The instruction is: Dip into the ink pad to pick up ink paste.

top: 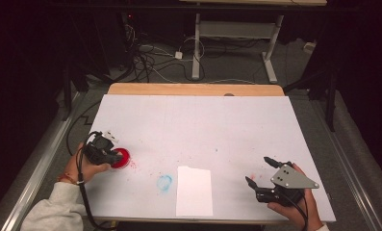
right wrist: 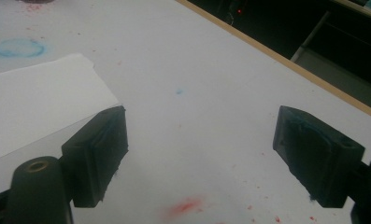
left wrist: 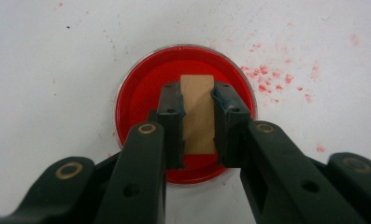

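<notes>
A small tan wooden block [left wrist: 198, 116] is held upright over a round dish of red paint [left wrist: 146, 93]. The dish is set at the worktop's eight o'clock edge, amid red specks.

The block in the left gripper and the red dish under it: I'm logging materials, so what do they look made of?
Block: looks like bare wood or stiff card, matt tan with a faint grain. Dish: probably clear plastic or glass, a see-through rim around glossy red liquid, likely paint.

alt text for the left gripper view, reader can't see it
The left hand-held gripper is shut on a tan block, holding it over a round dish of red paint. Red specks dot the white table beside it.
</notes>
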Motion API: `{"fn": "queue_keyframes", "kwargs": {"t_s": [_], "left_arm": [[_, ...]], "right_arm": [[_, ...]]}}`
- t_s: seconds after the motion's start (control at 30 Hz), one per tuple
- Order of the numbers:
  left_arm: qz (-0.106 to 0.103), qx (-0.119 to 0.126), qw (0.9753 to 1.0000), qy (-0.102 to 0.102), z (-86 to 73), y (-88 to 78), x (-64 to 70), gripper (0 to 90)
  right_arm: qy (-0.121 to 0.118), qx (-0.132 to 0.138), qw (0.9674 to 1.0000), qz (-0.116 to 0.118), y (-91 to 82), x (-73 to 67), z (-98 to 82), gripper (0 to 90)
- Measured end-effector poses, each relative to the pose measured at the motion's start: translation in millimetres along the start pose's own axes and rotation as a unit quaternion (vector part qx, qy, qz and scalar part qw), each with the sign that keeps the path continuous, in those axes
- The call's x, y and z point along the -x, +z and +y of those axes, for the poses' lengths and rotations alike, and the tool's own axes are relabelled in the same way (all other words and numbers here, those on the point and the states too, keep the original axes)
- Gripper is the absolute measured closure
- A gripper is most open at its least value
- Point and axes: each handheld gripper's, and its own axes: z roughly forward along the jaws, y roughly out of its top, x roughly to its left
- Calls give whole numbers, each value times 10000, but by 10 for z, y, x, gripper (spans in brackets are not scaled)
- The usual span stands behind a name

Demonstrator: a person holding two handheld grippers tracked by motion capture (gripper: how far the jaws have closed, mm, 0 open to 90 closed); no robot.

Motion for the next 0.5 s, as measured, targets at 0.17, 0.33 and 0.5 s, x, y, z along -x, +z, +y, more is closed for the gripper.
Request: {"fn": "queue_keyframes", "kwargs": {"t_s": [0.17, 0.33, 0.5], "left_arm": [[-1, 0, 10000, 16, -3, 1, 0, 740], [-52, 63, 10000, -30, -17, 5, -15, 741], [-133, 151, 9998, -84, -44, 5, -39, 740]], "right_arm": [[15, 13, 10000, 13, 6, 11, 2, 185], [91, 31, 10000, 10, 15, 38, 4, 186], [104, -3, 9999, 15, 47, 49, 7, 186]]}}
